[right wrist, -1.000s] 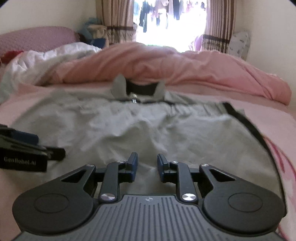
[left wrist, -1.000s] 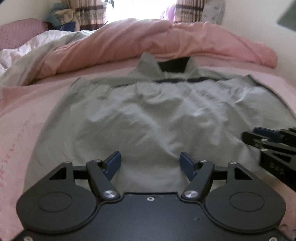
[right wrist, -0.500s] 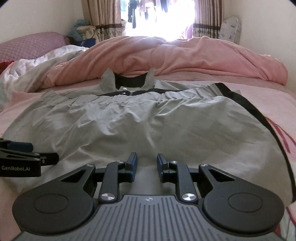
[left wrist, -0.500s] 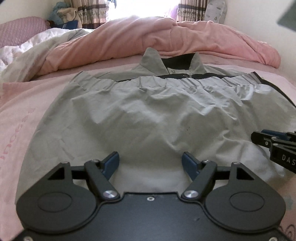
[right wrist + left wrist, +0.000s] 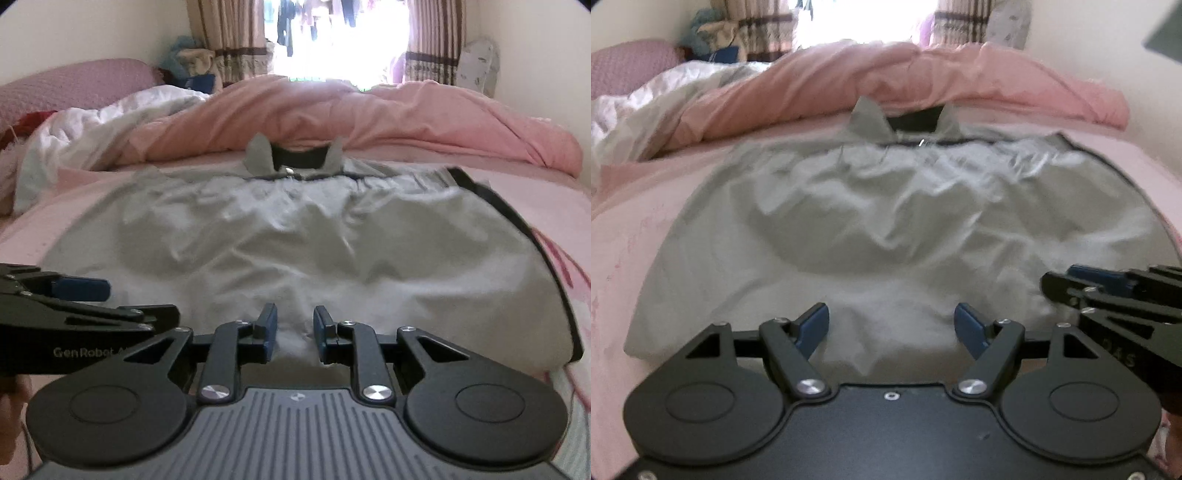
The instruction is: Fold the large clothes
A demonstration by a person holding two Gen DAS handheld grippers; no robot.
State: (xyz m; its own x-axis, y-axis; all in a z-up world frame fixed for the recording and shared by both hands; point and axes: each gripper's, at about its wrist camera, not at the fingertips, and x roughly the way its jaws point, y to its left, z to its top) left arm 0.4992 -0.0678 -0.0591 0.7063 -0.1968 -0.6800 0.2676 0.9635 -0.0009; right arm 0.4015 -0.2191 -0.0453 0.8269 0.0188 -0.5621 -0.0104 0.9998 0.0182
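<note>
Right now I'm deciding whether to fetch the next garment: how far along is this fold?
Partly done. The grey jacket lies on the pink sheet with its lower part already folded up toward the collar. Neither tool grips cloth: the left gripper is open wide, and the right gripper has a narrow gap, with cloth lying below both. Left to do: grasp the near folded edge and fold again.
</note>
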